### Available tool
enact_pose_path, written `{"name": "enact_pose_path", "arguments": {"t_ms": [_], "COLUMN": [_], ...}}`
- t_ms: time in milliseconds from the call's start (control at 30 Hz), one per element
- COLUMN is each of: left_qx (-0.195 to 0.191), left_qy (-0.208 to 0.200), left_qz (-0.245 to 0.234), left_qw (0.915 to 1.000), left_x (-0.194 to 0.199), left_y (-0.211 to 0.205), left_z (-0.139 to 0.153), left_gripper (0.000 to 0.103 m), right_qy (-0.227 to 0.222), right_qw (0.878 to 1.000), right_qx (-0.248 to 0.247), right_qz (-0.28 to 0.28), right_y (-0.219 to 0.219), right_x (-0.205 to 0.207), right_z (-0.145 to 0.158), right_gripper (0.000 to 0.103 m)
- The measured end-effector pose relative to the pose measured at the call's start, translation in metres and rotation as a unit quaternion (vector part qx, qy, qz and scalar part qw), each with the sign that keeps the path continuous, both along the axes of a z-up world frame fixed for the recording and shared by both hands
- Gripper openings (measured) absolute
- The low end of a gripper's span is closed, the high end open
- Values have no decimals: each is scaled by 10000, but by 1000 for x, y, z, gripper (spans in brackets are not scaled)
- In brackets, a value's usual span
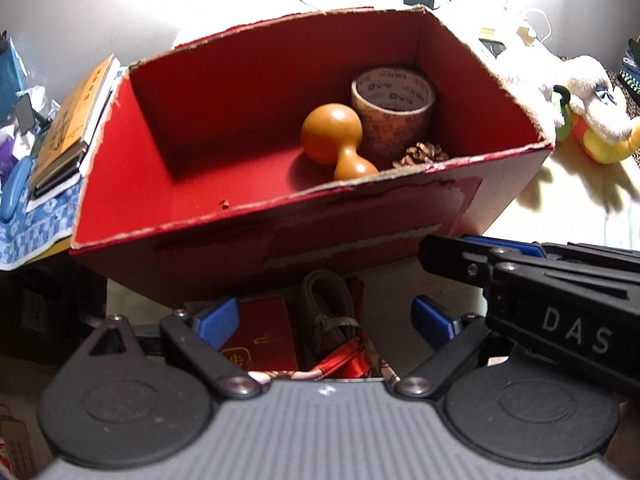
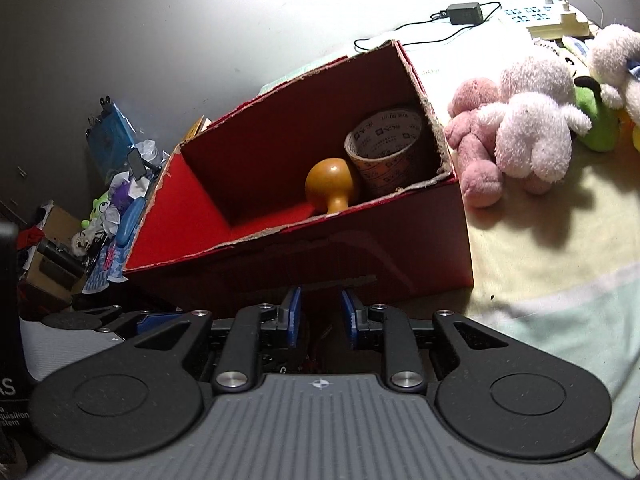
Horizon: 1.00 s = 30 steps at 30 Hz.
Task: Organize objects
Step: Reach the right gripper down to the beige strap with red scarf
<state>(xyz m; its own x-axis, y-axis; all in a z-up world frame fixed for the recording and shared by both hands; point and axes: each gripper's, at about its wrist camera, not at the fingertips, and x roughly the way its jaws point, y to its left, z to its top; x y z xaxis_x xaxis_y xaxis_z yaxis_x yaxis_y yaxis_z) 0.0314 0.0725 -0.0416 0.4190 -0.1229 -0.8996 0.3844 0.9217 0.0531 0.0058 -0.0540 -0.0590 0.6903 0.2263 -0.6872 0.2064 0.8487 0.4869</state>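
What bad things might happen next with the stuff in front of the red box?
1. The left gripper is open over a tangled pile: red booklet, grey cord, red ribbon. It might grab several at once.
2. The right gripper sits close beside it, so they might bump.
3. The red box stands right behind the pile; a lift could catch its torn front wall.

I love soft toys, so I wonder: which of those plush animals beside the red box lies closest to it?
The dusty pink plush toy. It lies right by the red box wall, while the pale fluffy one and the green one sit farther away.
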Motion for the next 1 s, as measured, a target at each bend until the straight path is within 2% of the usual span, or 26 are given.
{"name": "enact_pose_path", "arguments": {"t_ms": [400, 1000], "left_qx": [-130, -174], "left_qy": [332, 595], "left_qz": [-57, -163], "left_qw": [9993, 9979], "left_x": [3, 8], "left_y": [5, 10], "left_z": [-13, -26], "left_gripper": [94, 95], "right_qy": [243, 501], "right_qw": [9996, 9981], "right_qx": [136, 254], "right_qz": [77, 246], "right_y": [3, 5], "right_x": [4, 10], "right_z": [-10, -18], "right_gripper": [26, 30]}}
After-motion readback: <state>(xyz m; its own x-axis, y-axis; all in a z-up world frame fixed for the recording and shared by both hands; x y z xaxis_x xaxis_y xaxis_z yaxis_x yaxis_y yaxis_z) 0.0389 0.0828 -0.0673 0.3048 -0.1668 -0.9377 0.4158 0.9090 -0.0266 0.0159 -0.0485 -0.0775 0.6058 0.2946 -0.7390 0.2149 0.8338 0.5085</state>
